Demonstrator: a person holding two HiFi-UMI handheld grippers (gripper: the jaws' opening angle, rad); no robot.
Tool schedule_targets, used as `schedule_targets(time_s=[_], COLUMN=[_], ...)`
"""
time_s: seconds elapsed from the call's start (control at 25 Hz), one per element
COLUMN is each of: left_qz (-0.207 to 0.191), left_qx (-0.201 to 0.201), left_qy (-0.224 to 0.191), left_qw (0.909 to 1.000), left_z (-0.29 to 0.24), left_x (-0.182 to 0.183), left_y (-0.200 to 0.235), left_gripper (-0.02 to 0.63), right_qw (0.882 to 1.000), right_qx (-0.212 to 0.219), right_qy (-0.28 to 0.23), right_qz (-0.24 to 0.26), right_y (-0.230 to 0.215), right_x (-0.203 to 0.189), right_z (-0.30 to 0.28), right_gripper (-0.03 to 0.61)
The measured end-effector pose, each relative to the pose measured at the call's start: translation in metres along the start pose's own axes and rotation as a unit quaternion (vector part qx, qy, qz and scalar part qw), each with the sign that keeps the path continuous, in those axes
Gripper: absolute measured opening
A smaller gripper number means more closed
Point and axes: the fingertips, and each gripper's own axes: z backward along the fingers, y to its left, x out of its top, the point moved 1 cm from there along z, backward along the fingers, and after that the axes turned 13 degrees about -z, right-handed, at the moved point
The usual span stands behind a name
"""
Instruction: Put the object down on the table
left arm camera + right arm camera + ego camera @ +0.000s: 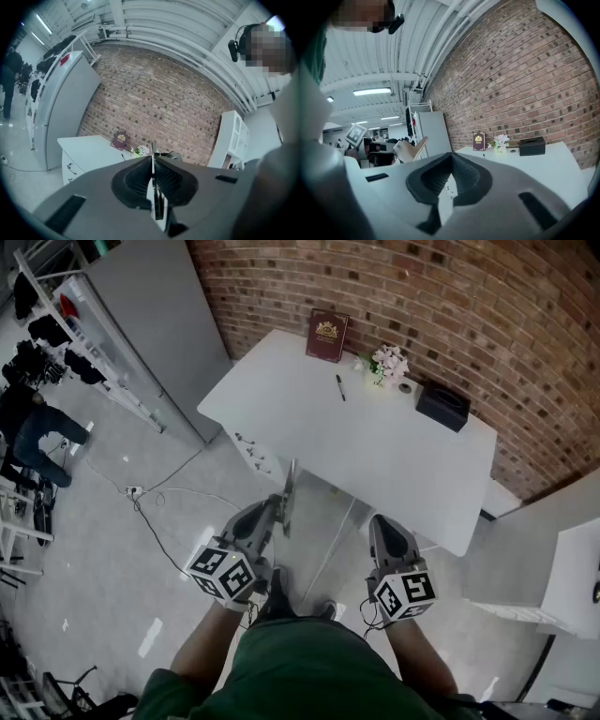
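I am looking down on a white table (375, 456) set against the brick wall (469, 296). A maroon book (327, 335) is standing at its far edge. A black pen (340, 387) is lying just beside it. Flowers (387, 364), a small round thing (406, 387) and a black box (442, 405) are sitting along the wall side.

White table (309, 418), maroon gold-crested book (327, 335) at its 11 o'clock, black box (442, 405) at 2 o'clock; red-brown brick wall (450, 296); grey left gripper (279, 507) with black-and-white markers; pale flat object (292, 486)
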Motion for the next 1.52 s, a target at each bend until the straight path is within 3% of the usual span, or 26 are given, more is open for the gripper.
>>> schedule_targets(time_s=[0.56, 1.16, 1.52], left_qz=[0.019, 0.057, 0.079], left_qx=[-0.009, -0.086, -0.122], left_qy=[-0.022, -0.100, -0.086], left_qw=[0.9995, 0.9896, 0.9857], left_z=[0.038, 0.040, 0.031], left_x=[0.009, 0.073, 0.072], left_y=[0.035, 0.122, 0.155], left_gripper=[0.012, 0.012, 0.012], right_qw=[0.999, 0.991, 0.983], right_qx=[-0.033, -0.117, -0.165], right_qy=[-0.014, -0.061, -0.065], right_qz=[0.000, 0.037, 0.050], right_y=[0.031, 0.083, 0.100], right_x=[-0.009, 0.016, 0.007], right_z=[-0.002, -0.038, -0.050], right_gripper=[0.002, 0.003, 0.003])
